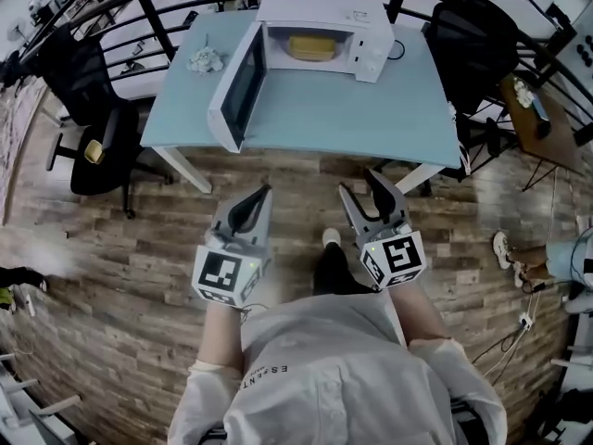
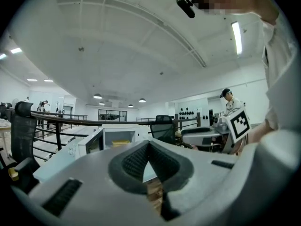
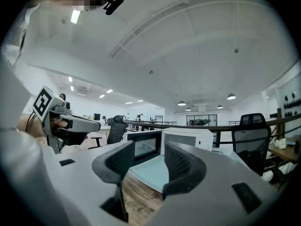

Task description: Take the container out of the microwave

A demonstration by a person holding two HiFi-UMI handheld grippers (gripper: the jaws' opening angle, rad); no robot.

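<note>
Well, the microwave sits at the far side of a pale blue table, its door swung wide open to the left. Inside the cavity rests the container, a low yellow tub lying flat on the oven floor; what it holds I cannot make out from where I stand. A small crumpled grey wad lies on the table left of the door, apart from the microwave. The person stands on the wood floor in front of the table, well short of it, with both tools held out level toward the oven. The left gripper has its jaws closed tip to tip, with nothing caught between the pads. The right gripper has its jaws spread wide, and only the table and the open door show through the gap; it holds nothing. Neither tool touches the table, the microwave or the tub. Black chairs stand to the left and to the right of the table.
</note>
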